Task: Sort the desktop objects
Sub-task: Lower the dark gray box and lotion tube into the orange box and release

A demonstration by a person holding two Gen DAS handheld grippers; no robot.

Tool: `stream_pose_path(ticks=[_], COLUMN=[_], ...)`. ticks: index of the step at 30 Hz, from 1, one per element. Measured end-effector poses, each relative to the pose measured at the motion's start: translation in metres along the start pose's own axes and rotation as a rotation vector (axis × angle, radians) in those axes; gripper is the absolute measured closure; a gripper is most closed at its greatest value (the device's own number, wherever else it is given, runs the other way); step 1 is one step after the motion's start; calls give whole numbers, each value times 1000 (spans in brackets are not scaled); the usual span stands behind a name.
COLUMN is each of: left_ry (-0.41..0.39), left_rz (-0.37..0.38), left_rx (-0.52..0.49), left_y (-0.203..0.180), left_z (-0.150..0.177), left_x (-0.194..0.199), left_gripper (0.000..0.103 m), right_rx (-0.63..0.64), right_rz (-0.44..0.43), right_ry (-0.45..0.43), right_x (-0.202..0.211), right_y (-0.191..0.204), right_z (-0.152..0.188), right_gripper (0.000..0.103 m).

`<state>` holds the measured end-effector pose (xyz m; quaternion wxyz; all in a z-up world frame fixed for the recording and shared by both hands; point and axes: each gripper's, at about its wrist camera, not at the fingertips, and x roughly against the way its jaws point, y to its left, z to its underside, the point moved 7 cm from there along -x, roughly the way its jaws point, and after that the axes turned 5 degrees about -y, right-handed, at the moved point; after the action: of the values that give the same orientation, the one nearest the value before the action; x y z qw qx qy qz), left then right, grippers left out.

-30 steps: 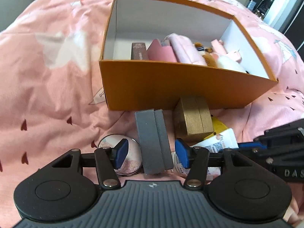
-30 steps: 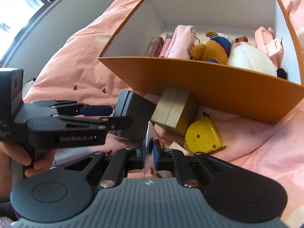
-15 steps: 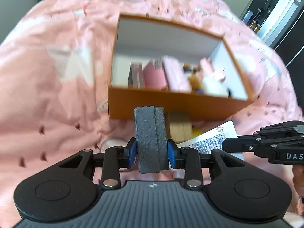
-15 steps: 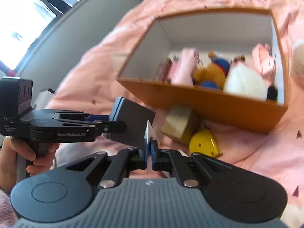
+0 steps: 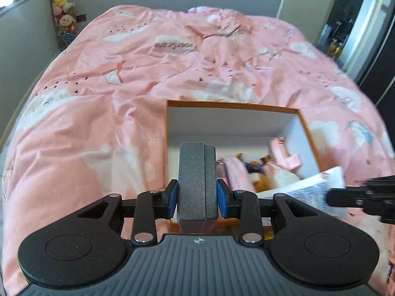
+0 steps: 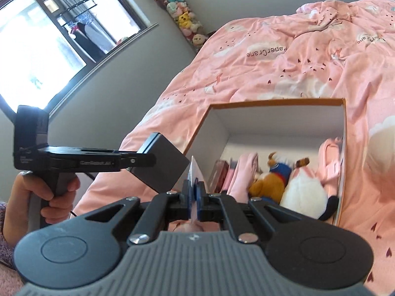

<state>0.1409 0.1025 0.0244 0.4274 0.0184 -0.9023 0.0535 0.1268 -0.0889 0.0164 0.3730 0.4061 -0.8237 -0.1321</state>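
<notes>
My left gripper [image 5: 197,194] is shut on a grey box [image 5: 197,180] and holds it in the air just in front of the orange box [image 5: 232,105]. The grey box also shows in the right wrist view [image 6: 164,165]. My right gripper [image 6: 193,197] is shut on a flat white sachet [image 6: 195,170], seen edge-on; in the left wrist view the sachet [image 5: 311,192] hangs at the right. The orange box [image 6: 271,103] holds a teddy bear [image 6: 269,182], a white plush [image 6: 306,194] and pink items [image 6: 330,162].
A pink patterned duvet [image 5: 123,93] covers the bed under everything. Grey walls, a window [image 6: 37,49] and a column of plush toys [image 6: 182,17] stand beyond the bed's far left. A doorway [image 5: 365,24] is at the far right.
My left gripper closed on the grey box and lifted it off the bed. Both grippers rose with their loads above the box's near side. The gold box and yellow item dropped out of view.
</notes>
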Motion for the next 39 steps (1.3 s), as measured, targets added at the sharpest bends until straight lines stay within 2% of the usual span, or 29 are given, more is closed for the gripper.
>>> stream_pose_path(ticks=[8,18,27,32,36,39], left_ry=[30,62,110,207,215,243], left_rz=[-125,-268,-273,-230,-229,-193], left_rx=[-82,-225,-177,-93,-94,-108], left_y=[-3,-24,-20,-11,-11,-13], left_z=[0,14,21,40,43,45], left_x=[-49,-84,-98,-116,-117,-115], left_gripper=[66,65,66,66,65,60], right_rx=[-31,-72,-47,-63,-46,-45], right_rz=[71,79,103,109,132,137], right_ry=[-93,-102,-97,-106,-103,-96], right_x=[-10,-19,-19,-25,-30,-34], right_y=[-24,-43,-48,-52,-54,-55], right_z=[-21,-24,-31,-29,-31,-33], right_gripper=[100,100,100,100,100,100])
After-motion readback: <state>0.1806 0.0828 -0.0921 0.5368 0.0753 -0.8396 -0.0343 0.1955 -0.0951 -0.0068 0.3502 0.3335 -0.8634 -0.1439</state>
